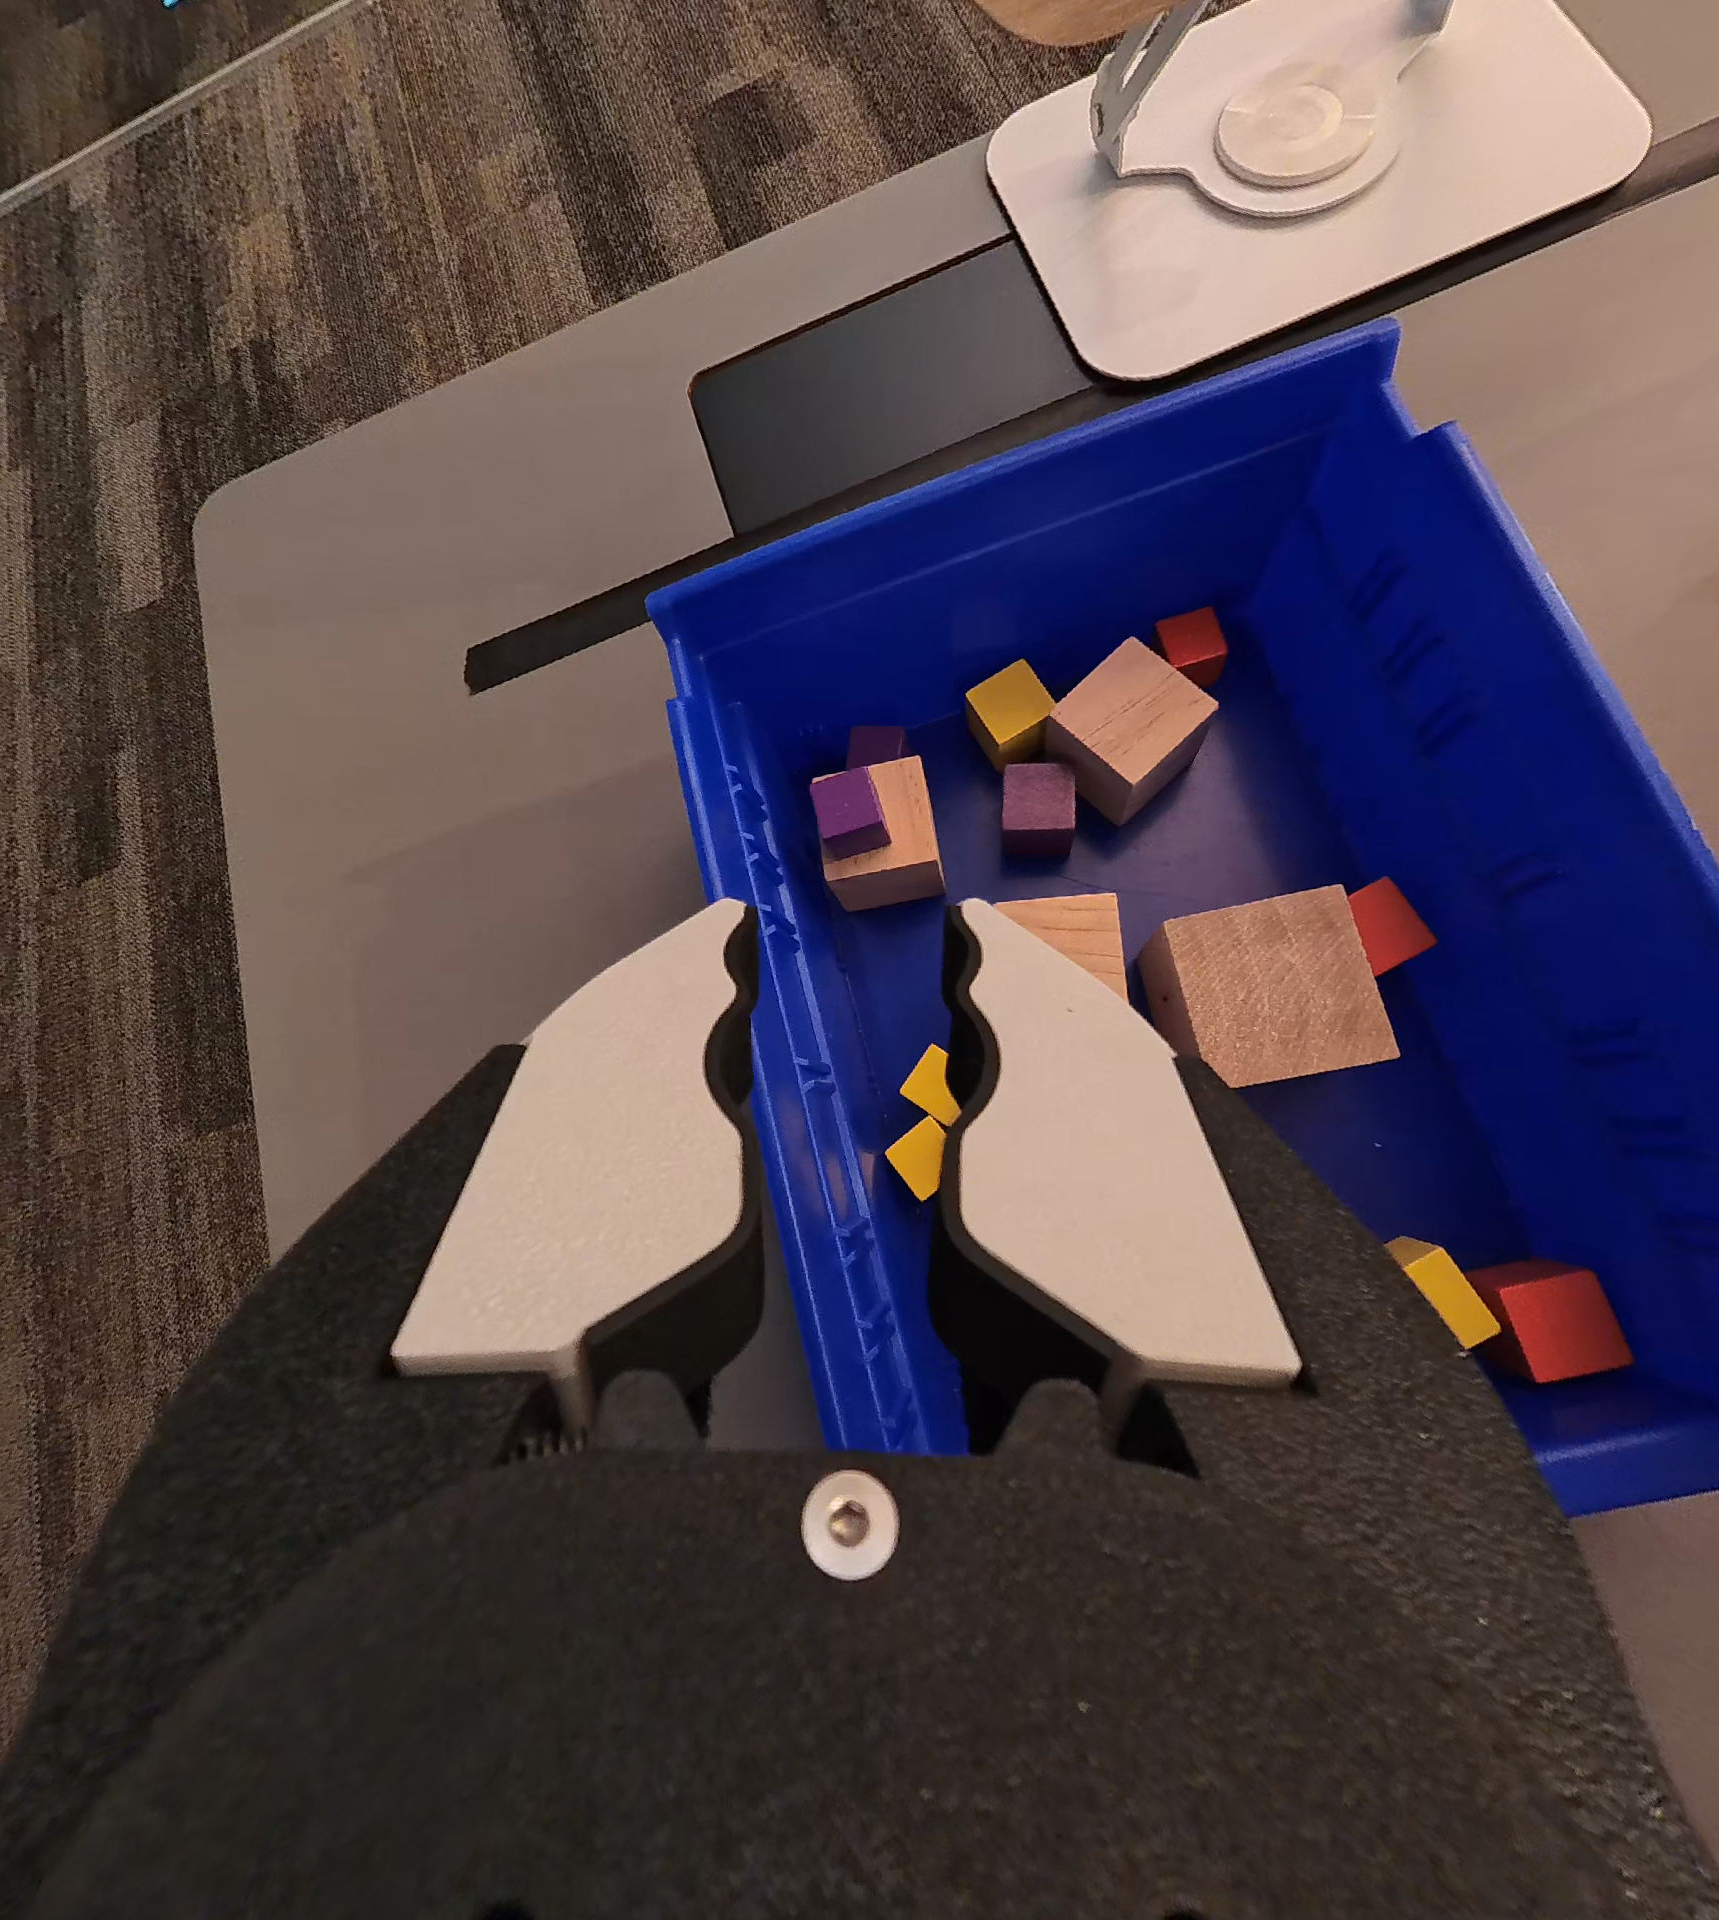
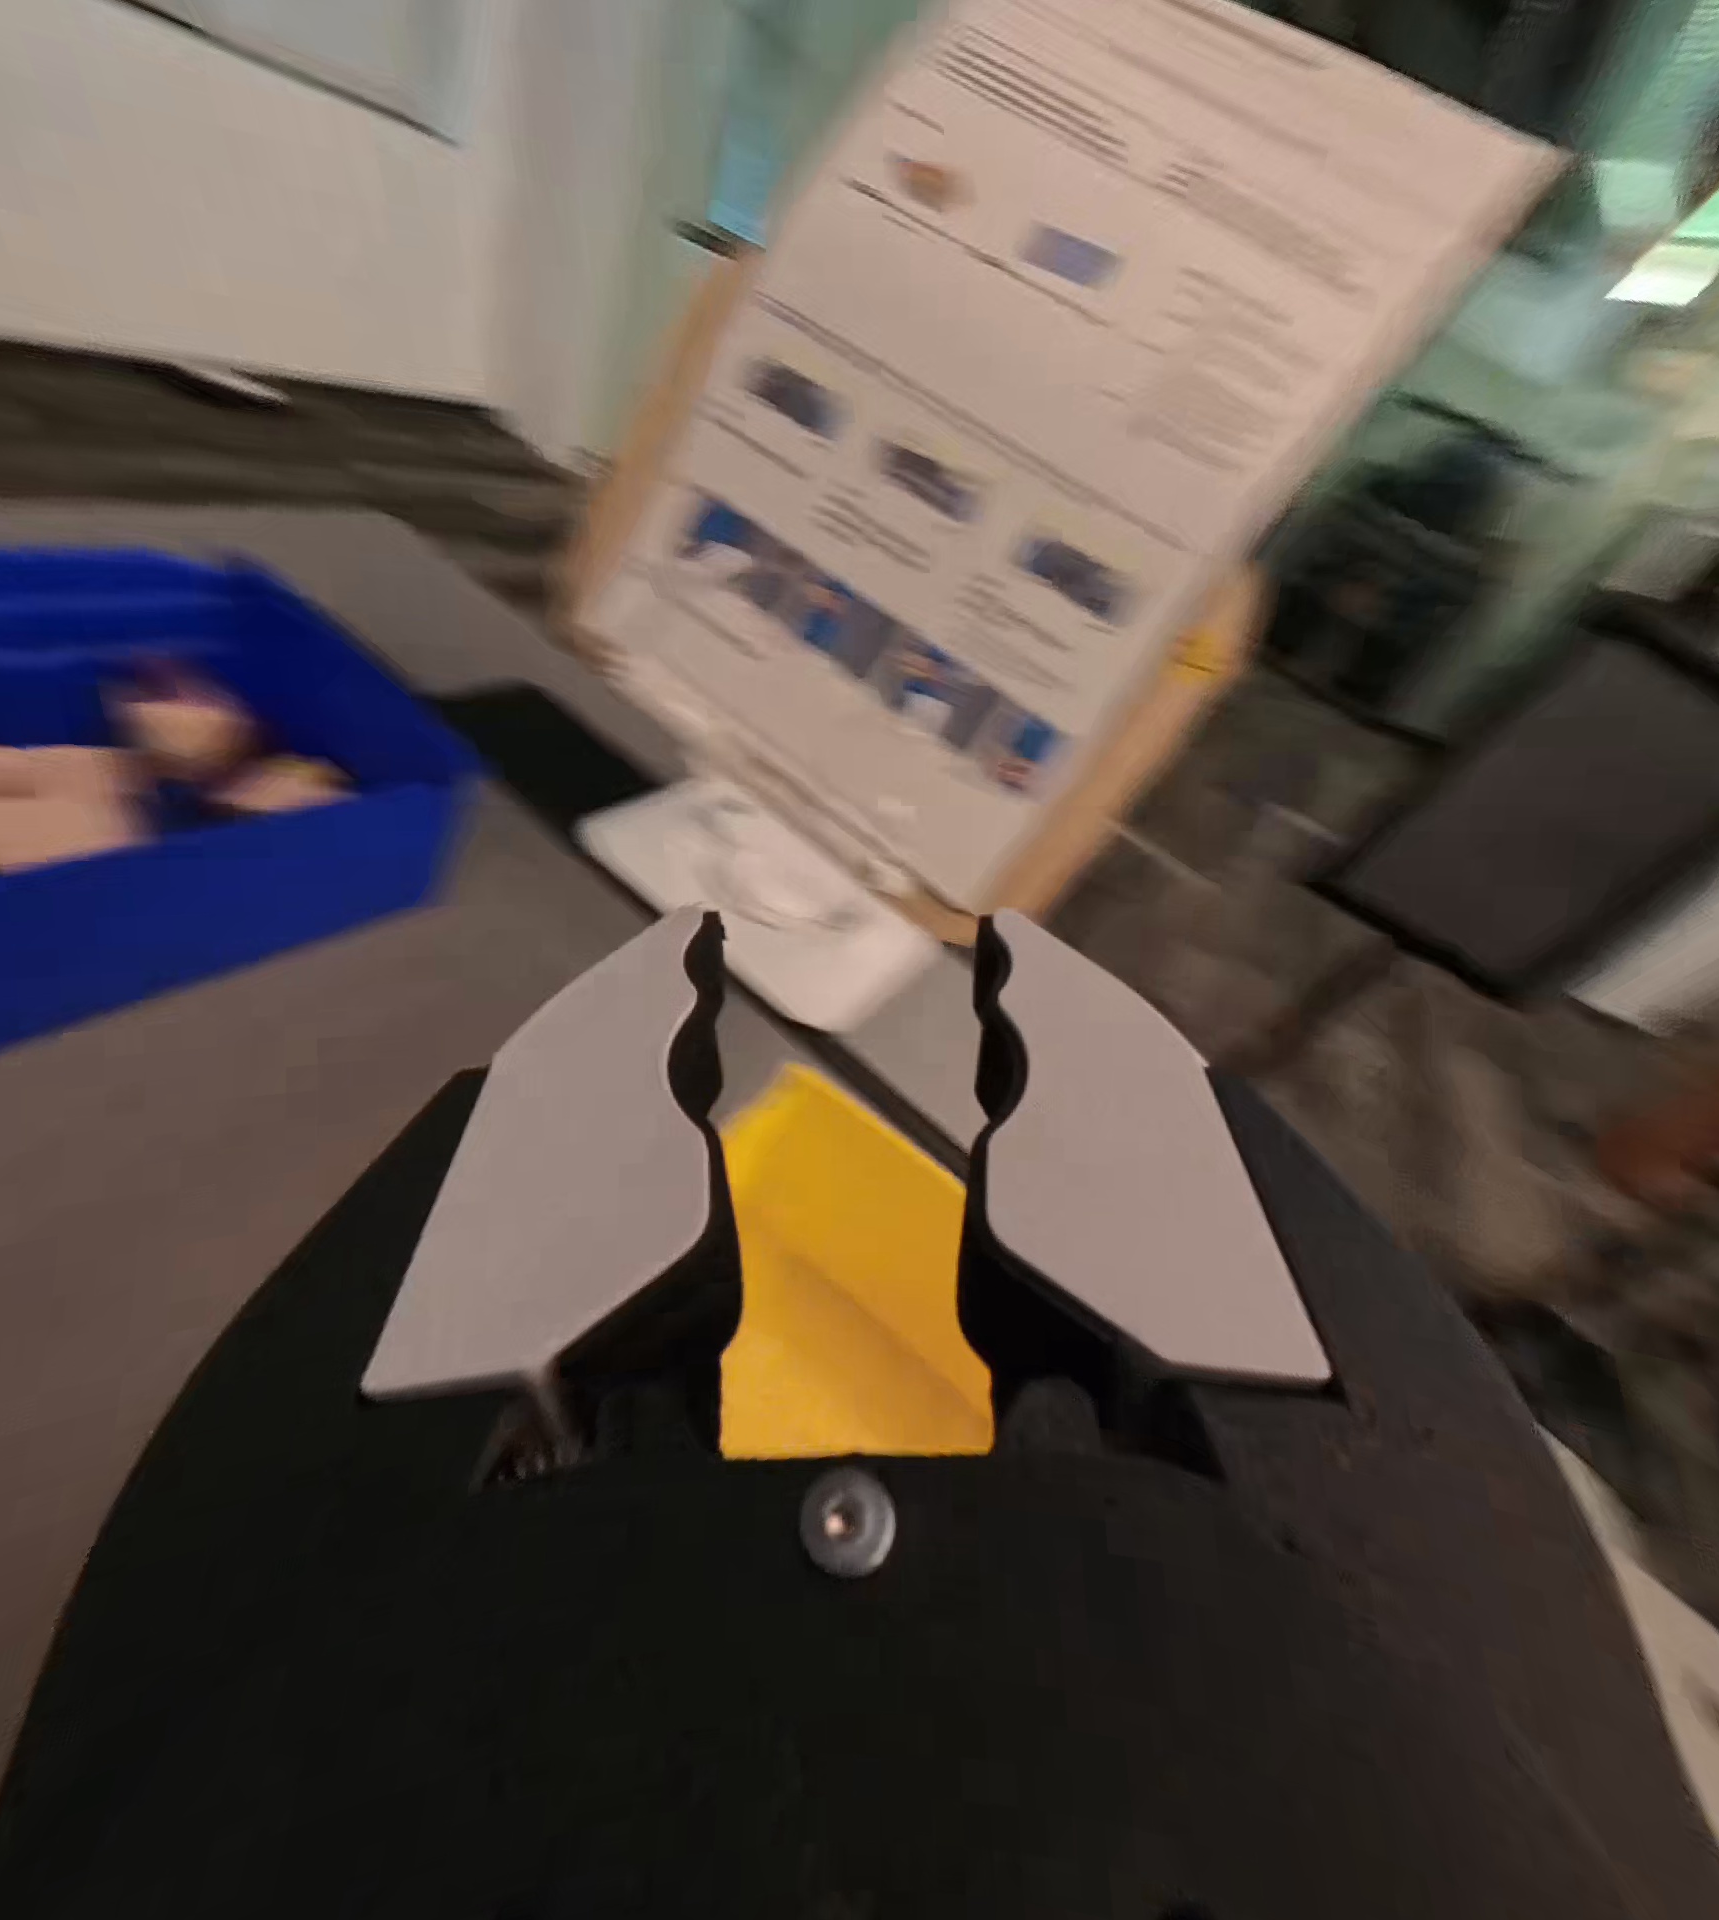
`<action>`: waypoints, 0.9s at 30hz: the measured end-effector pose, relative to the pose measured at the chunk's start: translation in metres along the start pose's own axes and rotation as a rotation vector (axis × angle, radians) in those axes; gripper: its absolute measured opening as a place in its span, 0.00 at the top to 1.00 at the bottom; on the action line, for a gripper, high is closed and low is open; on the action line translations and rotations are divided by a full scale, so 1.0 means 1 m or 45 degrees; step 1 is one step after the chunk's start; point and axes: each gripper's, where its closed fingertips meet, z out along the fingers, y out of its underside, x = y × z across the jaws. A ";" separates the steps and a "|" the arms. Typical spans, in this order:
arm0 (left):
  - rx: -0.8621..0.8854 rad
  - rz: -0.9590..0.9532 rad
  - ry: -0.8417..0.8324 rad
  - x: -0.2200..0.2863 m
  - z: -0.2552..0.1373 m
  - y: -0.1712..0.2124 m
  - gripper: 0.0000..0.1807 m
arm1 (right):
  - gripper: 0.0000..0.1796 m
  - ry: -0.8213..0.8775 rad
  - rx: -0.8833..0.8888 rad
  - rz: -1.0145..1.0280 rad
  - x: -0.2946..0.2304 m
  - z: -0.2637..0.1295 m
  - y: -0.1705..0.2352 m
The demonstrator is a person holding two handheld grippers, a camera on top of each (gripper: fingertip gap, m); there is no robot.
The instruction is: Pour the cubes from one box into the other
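Observation:
In the left wrist view, a blue box [image 1: 990,582] stands on the grey table and holds several cubes: large plain wooden ones [image 1: 1270,987] and small yellow [image 1: 1009,707], purple [image 1: 1037,808] and red [image 1: 1551,1330] ones. My left gripper [image 1: 850,914] straddles the box's left wall, one finger outside and one inside, and is shut on it. In the blurred right wrist view, my right gripper [image 2: 847,923] is shut on a yellow box [image 2: 834,1299], which fills the gap low between the fingers. The blue box [image 2: 159,914] lies far left there, apart from the gripper.
A white stand base [image 1: 1302,177] and a black panel [image 1: 876,416] lie on the table behind the blue box. The table edge and carpet floor [image 1: 55,727] are to the left. In the right wrist view, a printed sheet on a wooden stand [image 2: 990,468] rises ahead.

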 end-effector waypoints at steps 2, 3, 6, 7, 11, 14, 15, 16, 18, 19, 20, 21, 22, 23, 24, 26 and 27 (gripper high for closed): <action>0.002 -0.002 -0.002 0.000 -0.001 0.000 0.81 | 0.74 -0.429 0.150 0.069 -0.041 -0.010 -0.013; 0.004 -0.001 -0.002 0.000 -0.001 0.000 0.82 | 0.74 -0.600 0.213 0.094 -0.056 -0.020 -0.019; 0.007 -0.007 -0.001 -0.001 -0.003 0.000 0.81 | 0.74 -0.906 0.398 0.126 -0.082 -0.052 -0.041; 0.007 -0.008 -0.001 -0.001 -0.003 0.000 0.81 | 0.74 -0.966 0.456 0.123 -0.087 -0.062 -0.048; 0.013 -0.008 -0.005 -0.002 -0.005 -0.001 0.81 | 0.74 -1.025 0.545 0.077 -0.095 -0.080 -0.060; 0.023 -0.009 -0.004 -0.002 -0.005 -0.003 0.81 | 0.74 -1.036 0.548 0.042 -0.100 -0.083 -0.061; 0.022 -0.008 -0.004 -0.002 -0.005 -0.003 0.81 | 0.74 -1.033 0.554 0.041 -0.100 -0.084 -0.062; 0.020 -0.007 -0.004 -0.002 -0.004 -0.003 0.81 | 0.74 -1.045 0.565 0.045 -0.101 -0.085 -0.064; 0.014 -0.007 -0.002 -0.002 -0.003 -0.002 0.81 | 0.74 -1.074 0.591 0.063 -0.102 -0.089 -0.067; 0.011 -0.005 -0.002 -0.002 -0.002 -0.002 0.81 | 0.74 -1.073 0.600 0.072 -0.101 -0.089 -0.069; 0.008 -0.002 -0.001 -0.001 -0.002 -0.002 0.81 | 0.74 -1.077 0.603 0.076 -0.101 -0.090 -0.069; 0.006 0.000 -0.002 -0.001 -0.002 -0.002 0.81 | 0.74 -1.089 0.607 0.079 -0.102 -0.091 -0.069; 0.004 0.003 -0.003 0.000 -0.002 -0.002 0.81 | 0.74 -1.094 0.610 0.082 -0.102 -0.092 -0.069; 0.005 0.006 -0.003 0.000 -0.002 -0.002 0.81 | 0.74 -1.092 0.609 0.082 -0.102 -0.092 -0.069; 0.007 0.008 -0.003 0.001 -0.002 -0.003 0.81 | 0.74 -1.094 0.611 0.079 -0.102 -0.093 -0.069; 0.011 0.009 -0.004 0.001 -0.003 -0.004 0.81 | 0.74 -1.096 0.602 0.073 -0.103 -0.093 -0.069; 0.011 0.009 -0.004 0.001 -0.003 -0.003 0.81 | 0.74 -1.095 0.598 0.067 -0.104 -0.092 -0.068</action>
